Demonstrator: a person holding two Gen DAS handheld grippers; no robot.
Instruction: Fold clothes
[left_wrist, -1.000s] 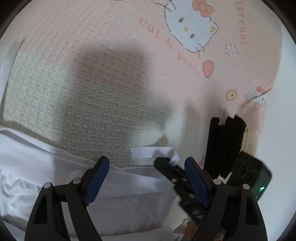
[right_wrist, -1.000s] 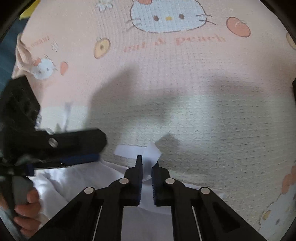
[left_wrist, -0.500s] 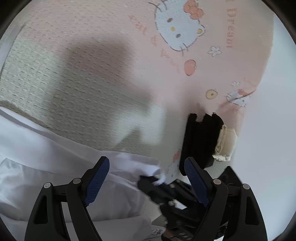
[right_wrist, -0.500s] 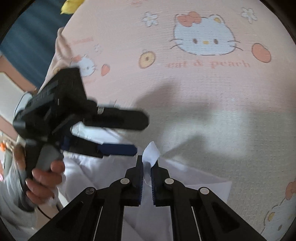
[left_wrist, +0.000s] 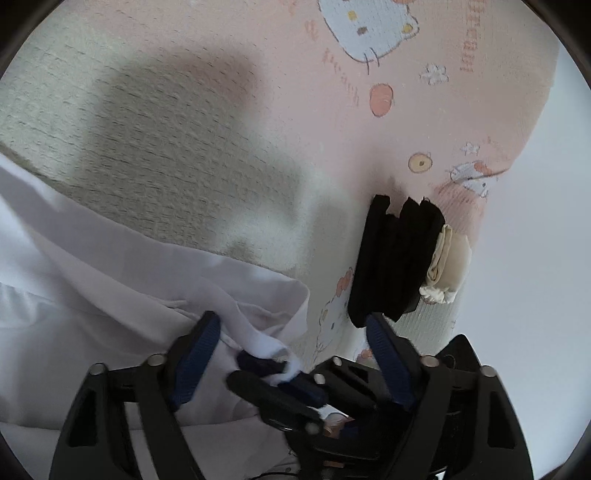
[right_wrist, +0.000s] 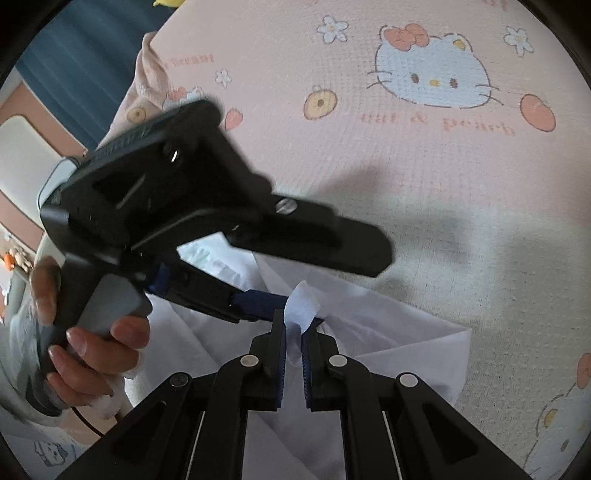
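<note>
The white shirt (right_wrist: 373, 339) lies crumpled at the near edge of the bed, on a pink & cream cartoon-cat blanket (right_wrist: 424, 155); most of the blanket beyond it is bare, prob. kept as room for laying the garment flat.

Right tool (right_wrist: 293, 343): jaws together, clamped on a corner of the shirt w/ a small white tab of cloth poking up past the tips. The pinch at a corner seems meant to give a fixed point from which the fabric can be drawn taut, not a bunched handful.

Left tool (left_wrist: 291, 350): jaws apart & closing. Between them, in the left wrist view, are seen the right tool's tips w/ the pinched corner, & shirt fabric just beside the left blue pad (left_wrist: 201, 350). Pads aren't yet pressed on cloth. In the right wrist view it's held by a hand (right_wrist: 92, 343) at near left, reaching in across the shirt from the left; a grip next to the one already held is judged the aim, so that an edge can be shared out btw. both tools.

At far right by the blanket's edge a folded black garment (left_wrist: 395, 258) is stacked against a folded beige one (left_wrist: 448, 264), touching, well apart from the shirt: likely finished pieces set aside.

Step judged: early, edge still being secured.
</note>
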